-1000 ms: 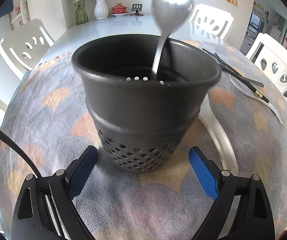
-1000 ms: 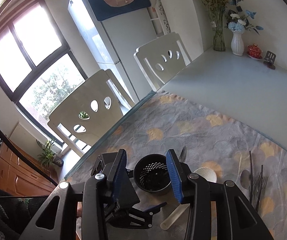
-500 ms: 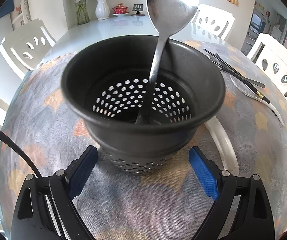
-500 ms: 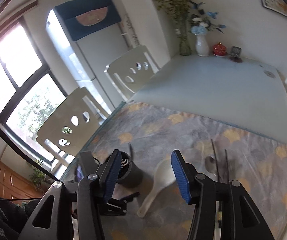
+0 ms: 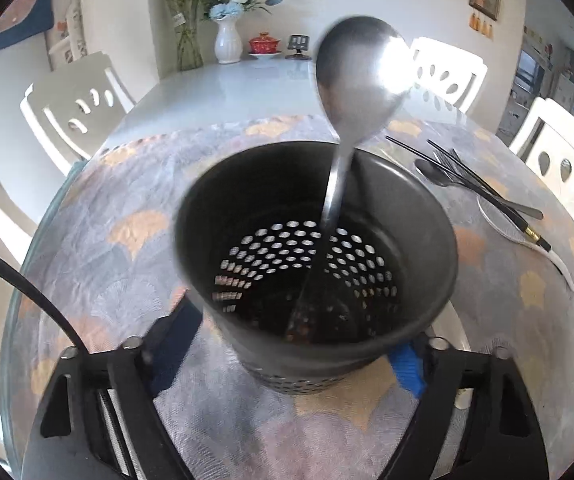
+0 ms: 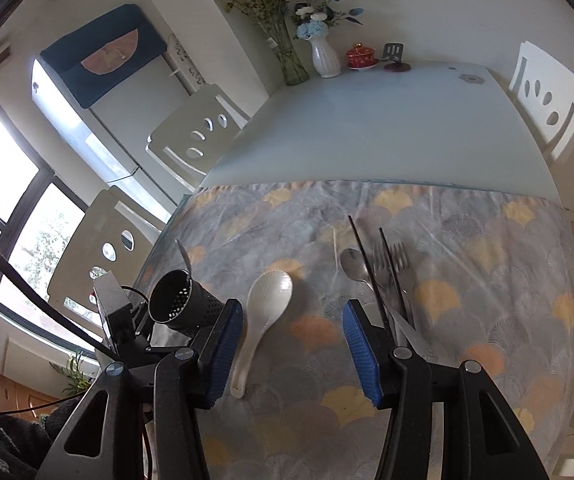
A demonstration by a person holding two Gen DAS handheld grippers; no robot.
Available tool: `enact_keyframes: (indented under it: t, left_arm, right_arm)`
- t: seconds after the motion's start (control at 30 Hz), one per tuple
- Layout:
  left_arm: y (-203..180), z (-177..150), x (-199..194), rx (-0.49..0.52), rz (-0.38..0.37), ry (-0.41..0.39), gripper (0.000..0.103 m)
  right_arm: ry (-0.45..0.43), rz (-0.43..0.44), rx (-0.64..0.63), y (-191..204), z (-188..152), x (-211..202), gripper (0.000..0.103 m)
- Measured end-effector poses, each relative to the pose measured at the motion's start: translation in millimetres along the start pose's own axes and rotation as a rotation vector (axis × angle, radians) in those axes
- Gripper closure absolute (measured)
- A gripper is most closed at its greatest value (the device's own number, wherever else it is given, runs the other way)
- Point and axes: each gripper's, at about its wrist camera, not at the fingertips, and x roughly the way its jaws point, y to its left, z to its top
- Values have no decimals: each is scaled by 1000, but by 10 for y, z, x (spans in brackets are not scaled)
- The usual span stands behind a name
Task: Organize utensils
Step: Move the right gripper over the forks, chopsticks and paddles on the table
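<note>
Fingers of the left gripper (image 5: 287,354) have just been closing and now clamp the black perforated holder (image 5: 315,260) by its lower wall, tipped toward the camera, a metal spoon (image 5: 361,80) standing inside. Only the right wrist view shows the holder (image 6: 183,304) lifted and tilted off the patterned cloth (image 6: 487,280). Right gripper (image 6: 293,354) fingers stand apart with nothing between the pads; the white rice paddle (image 6: 265,308) lies on the counter just inside the left finger, and chopsticks (image 6: 371,276), forks (image 6: 391,264) and a spoon (image 6: 353,264) lie beyond the right finger.
</note>
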Motion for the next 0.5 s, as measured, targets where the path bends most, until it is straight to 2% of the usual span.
enact_keyframes:
  t: [0.03,0.17,0.3,0.37,0.5]
  left_arm:
    - [-34,-22,-19,11,-11,-4,36]
    - [-92,-42,-29,37,6,-16,36]
    - [-11,-55,-10,-17,-30,0,35]
    - [-16,-76,-21,-29,-40,4,34]
    - [-88,-94,-35,-2,-9,-3,35]
  right_arm:
    - [1,-4,3,-18,-5,1,53]
    - [-1,-31,28,-131,-39,6,53]
    - [6,-59,64,-286,-93,32,53]
    - [21,-75,77,-359,-126,107,53]
    - [78,-92,73,-406,-189,350,53]
